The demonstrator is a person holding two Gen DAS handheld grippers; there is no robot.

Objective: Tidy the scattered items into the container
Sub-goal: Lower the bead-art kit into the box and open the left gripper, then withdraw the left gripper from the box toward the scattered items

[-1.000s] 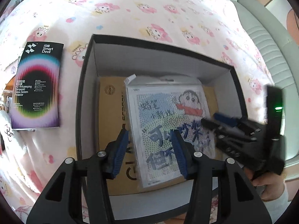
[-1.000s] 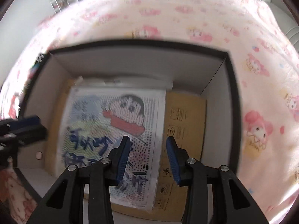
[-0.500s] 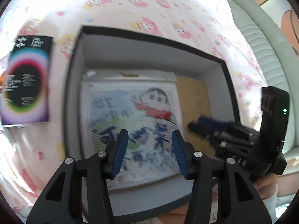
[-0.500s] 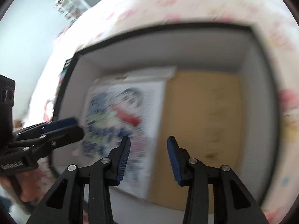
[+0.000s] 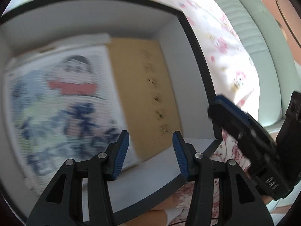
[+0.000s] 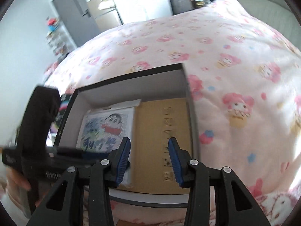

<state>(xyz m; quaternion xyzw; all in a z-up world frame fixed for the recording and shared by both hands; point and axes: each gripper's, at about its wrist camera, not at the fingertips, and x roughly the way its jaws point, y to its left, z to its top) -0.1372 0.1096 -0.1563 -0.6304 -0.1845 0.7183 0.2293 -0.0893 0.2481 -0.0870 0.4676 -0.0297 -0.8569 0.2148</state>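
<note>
A black-rimmed box (image 5: 199, 60) with white walls sits on the bed. Inside lie a cartoon-printed packet (image 5: 56, 101) on the left and a flat brown cardboard sheet (image 5: 143, 86) on the right. My left gripper (image 5: 150, 150) hangs open over the box's near edge, nothing between its blue pads. My right gripper (image 6: 148, 158) is open too, above the near wall of the box (image 6: 190, 101), empty, with the packet (image 6: 107, 130) and cardboard (image 6: 156, 128) below. Each gripper shows in the other's view: right gripper (image 5: 225, 109), left gripper (image 6: 82, 153). A black rainbow-printed packet (image 6: 63, 103) peeks out beside the box's left wall.
The pink cartoon-print bedspread (image 6: 225, 66) spreads all around the box. A padded pale-green headboard (image 5: 254, 28) runs along the right side. A person's hand (image 6: 17, 180) holds the left gripper. Shelves and a door stand at the far end of the room.
The right gripper has lifted and pulled back, so more of the bed and room shows. The left view has swung right; the black packet has slid out of it.
</note>
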